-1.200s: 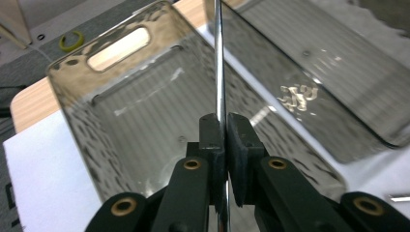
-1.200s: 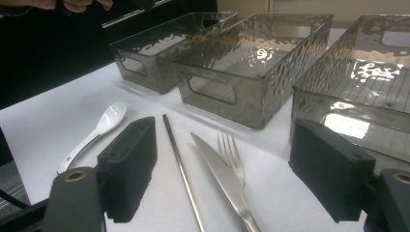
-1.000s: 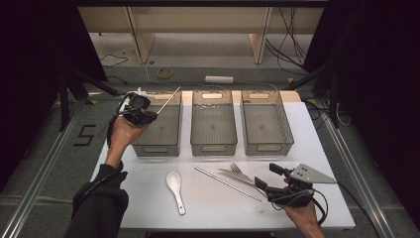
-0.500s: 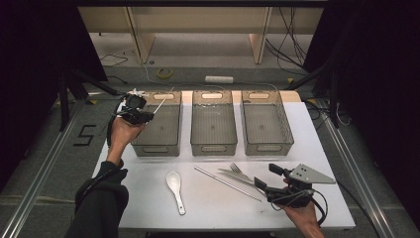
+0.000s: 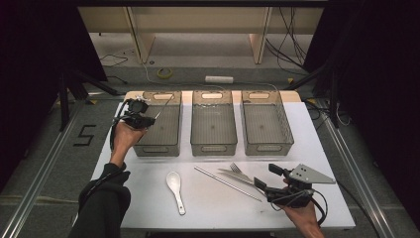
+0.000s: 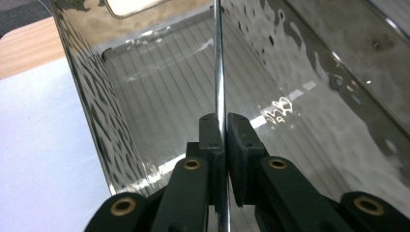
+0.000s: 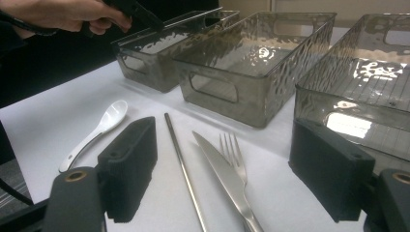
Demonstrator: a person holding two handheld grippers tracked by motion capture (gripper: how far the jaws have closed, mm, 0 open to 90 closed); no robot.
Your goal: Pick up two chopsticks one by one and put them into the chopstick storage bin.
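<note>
High view: left gripper point(image 5: 140, 118) has been lowered slightly toward the left bin point(image 5: 159, 130) compared with a second ago, with a thin metal chopstick point(image 5: 163, 107) clamped and angled over the bin's opening. Drop-in judged imminent.

Left gripper view: jaws seen pressed together on the chopstick point(image 6: 219, 72), which points into the bin point(image 6: 159, 121); not yet released.

Right gripper view: right gripper point(image 7: 237, 186) held wide apart, nothing gripped, hovering low over the desk point(image 7: 58, 121). Second chopstick point(image 7: 181, 164), knife point(image 7: 222, 176), fork point(image 7: 233, 151) and spoon point(image 7: 99, 128) left unsorted.
</note>
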